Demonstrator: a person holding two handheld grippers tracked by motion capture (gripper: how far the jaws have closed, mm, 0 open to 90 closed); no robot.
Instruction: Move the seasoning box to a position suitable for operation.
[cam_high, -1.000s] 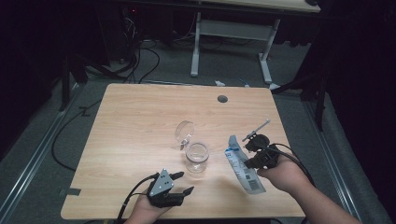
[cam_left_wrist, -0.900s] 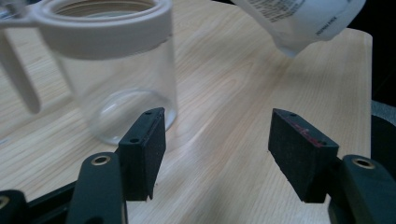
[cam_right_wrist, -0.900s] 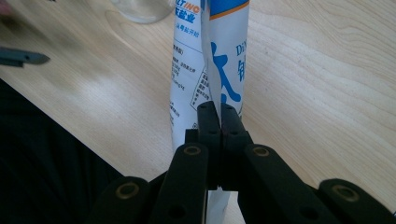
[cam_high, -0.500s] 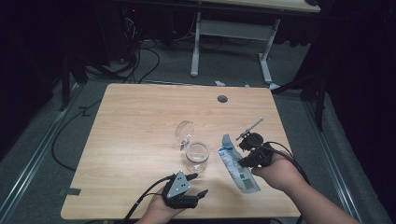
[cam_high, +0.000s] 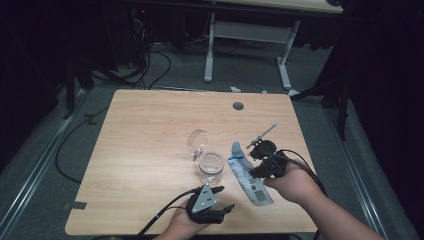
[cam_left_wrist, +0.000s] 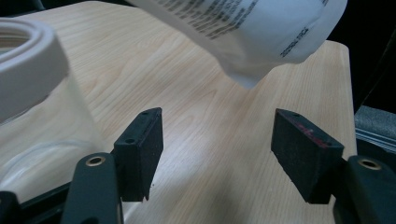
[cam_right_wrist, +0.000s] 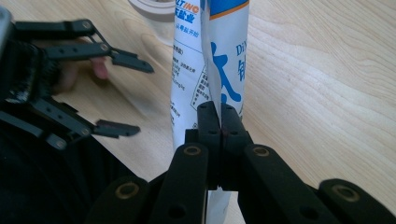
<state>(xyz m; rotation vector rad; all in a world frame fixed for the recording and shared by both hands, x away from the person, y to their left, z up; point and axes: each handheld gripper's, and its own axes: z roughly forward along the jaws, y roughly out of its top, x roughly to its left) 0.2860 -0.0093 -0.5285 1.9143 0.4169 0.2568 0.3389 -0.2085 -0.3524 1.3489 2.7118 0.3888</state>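
So far the right tongs (cam_right_wrist: 219, 122) are closed on the white packet (cam_high: 247, 175), held just beside the open glass jar (cam_high: 210, 167) on the table (cam_high: 150, 130). The left tongs (cam_left_wrist: 217, 149) are open, empty, near the jar. Pouring seems not yet begun; the jar looks empty.

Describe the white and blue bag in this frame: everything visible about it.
The bag is a soft, white plastic-looking pouch with blue lettering, small print and a barcode near its lower end. It hangs slanted above the wooden table, just right of the open glass jar. The right gripper is shut on its creased middle. The open left gripper sits near it, not touching.
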